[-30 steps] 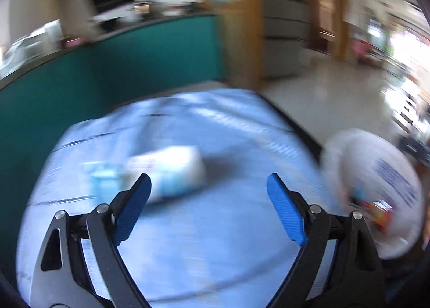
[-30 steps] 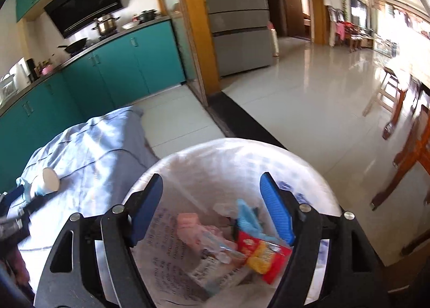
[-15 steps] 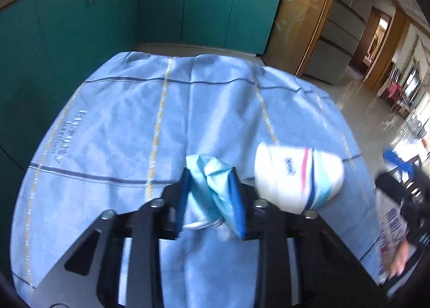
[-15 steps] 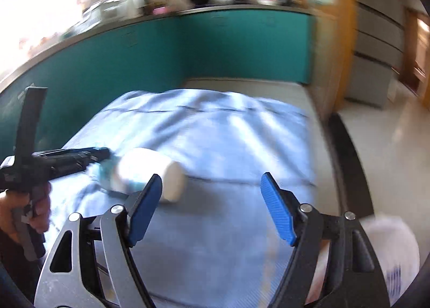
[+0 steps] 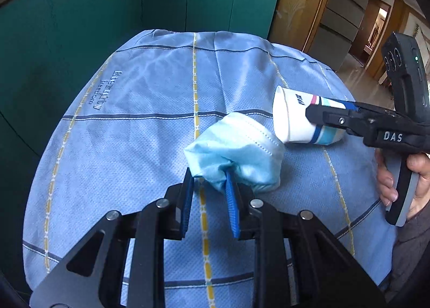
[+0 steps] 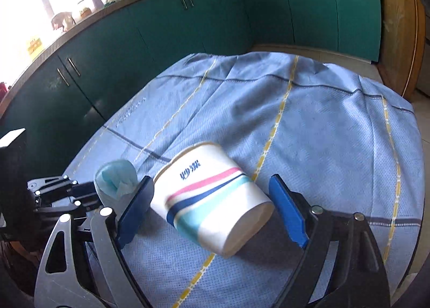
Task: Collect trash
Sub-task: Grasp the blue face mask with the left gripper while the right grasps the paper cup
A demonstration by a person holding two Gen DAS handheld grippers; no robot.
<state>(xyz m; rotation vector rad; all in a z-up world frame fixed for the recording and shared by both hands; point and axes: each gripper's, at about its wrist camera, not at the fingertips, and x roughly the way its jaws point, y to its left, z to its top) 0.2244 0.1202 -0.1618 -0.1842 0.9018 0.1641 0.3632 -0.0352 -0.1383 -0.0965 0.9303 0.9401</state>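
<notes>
Pinching a crumpled light-blue face mask (image 5: 236, 157), the left tongs (image 5: 208, 176) are clamped together on its near edge, and the mask bulges out beyond the blue pads over the blue checked cloth (image 5: 134, 133) that covers the worktop. Just beside the mask, on its right, a striped paper cup (image 6: 209, 197) lies on its side on the cloth, its open mouth facing away from the right-wrist camera. The right tongs (image 6: 212, 208) straddle this cup and are closing; the left pad (image 6: 135, 206) sits against the cup's wall, while the right pad stands just clear of its base. A hand (image 5: 403, 173) grips the right tool's handle, to the right of the cup. Behind the cloth stand teal cabinets (image 6: 188, 25).
</notes>
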